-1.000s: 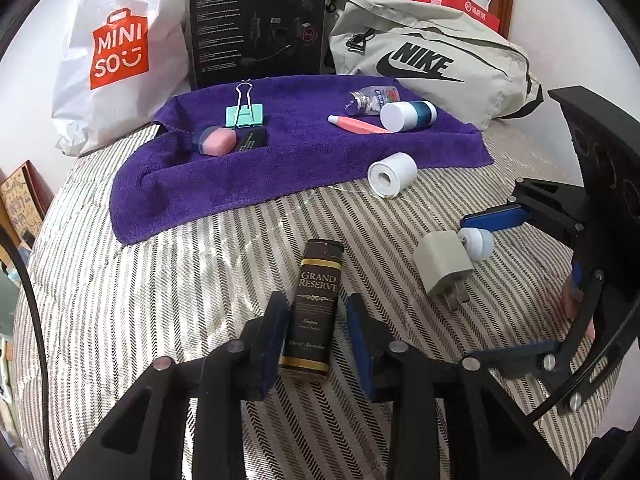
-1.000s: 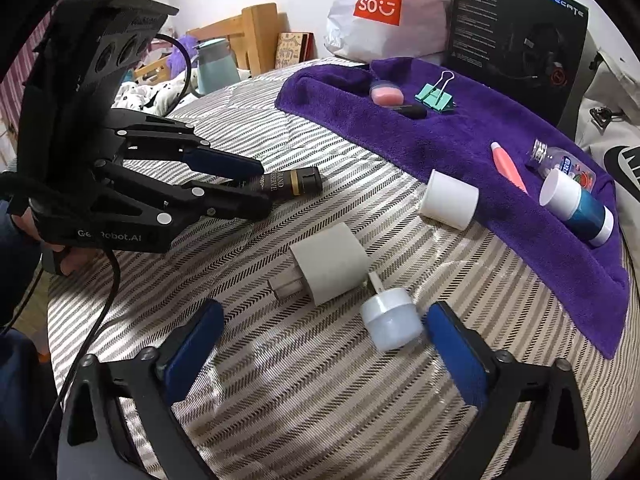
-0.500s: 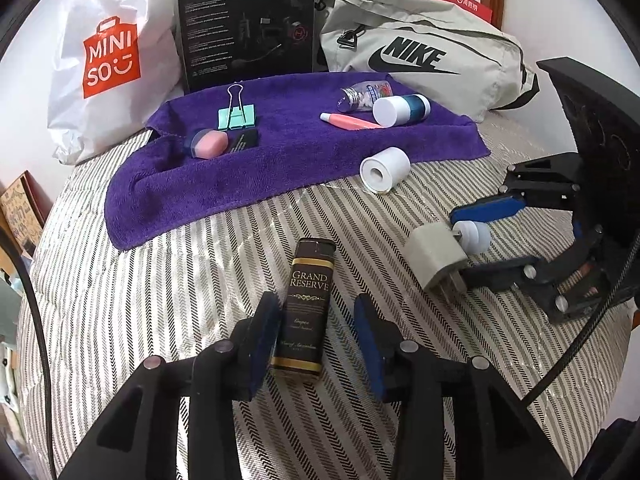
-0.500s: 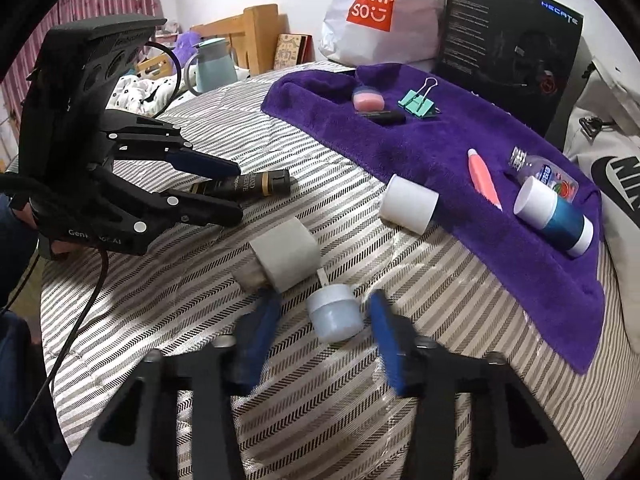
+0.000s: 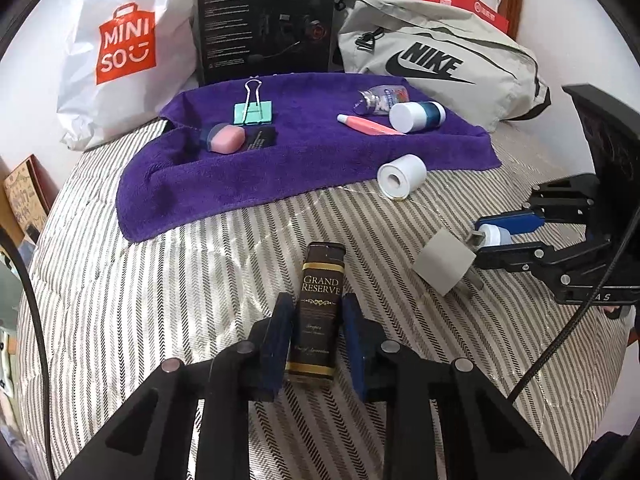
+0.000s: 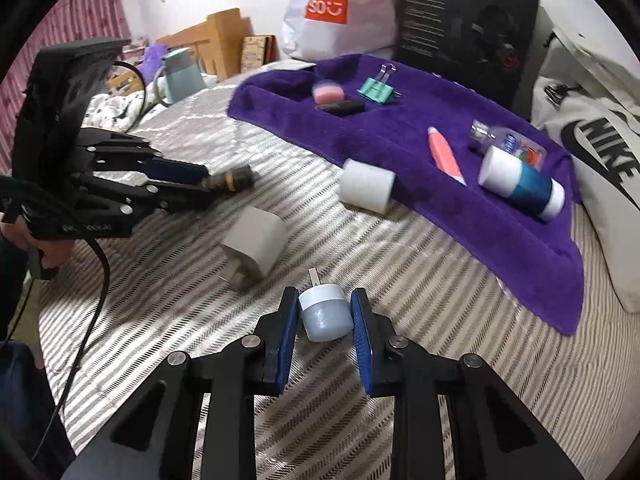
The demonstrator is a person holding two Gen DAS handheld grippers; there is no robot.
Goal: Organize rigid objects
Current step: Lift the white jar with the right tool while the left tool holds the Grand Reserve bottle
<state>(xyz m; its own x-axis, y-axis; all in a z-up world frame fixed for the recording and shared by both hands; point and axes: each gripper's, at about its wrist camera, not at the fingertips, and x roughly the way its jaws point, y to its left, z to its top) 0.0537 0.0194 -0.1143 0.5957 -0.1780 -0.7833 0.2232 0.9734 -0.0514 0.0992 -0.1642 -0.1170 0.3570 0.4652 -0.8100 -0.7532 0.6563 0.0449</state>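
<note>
A dark Grand Reserve bottle (image 5: 318,312) lies on the striped bed, and my left gripper (image 5: 316,308) is shut on its lower half. My right gripper (image 6: 325,305) is shut on a small pale blue jar with a white lid (image 6: 325,312), also visible in the left wrist view as the jar (image 5: 493,234). A grey plug adapter (image 5: 442,262) lies between the two grippers, beside the jar. A white roll (image 5: 401,176) rests at the edge of the purple towel (image 5: 192,184). On the towel lie a green binder clip (image 5: 253,112), a pink eraser (image 5: 226,139), a pink pen (image 5: 368,125) and a blue-and-white bottle (image 5: 416,115).
A Miniso bag (image 5: 120,48), a black headset box (image 5: 266,24) and a grey Nike bag (image 5: 436,60) line the back of the bed. A small clear bottle (image 5: 380,98) lies on the towel. A person's hand (image 6: 24,240) holds the left gripper.
Both grippers went from open to shut: the left closed on the Grand Reserve bottle, the right moved forward and closed on the small jar. The plug adapter rolled a little.
</note>
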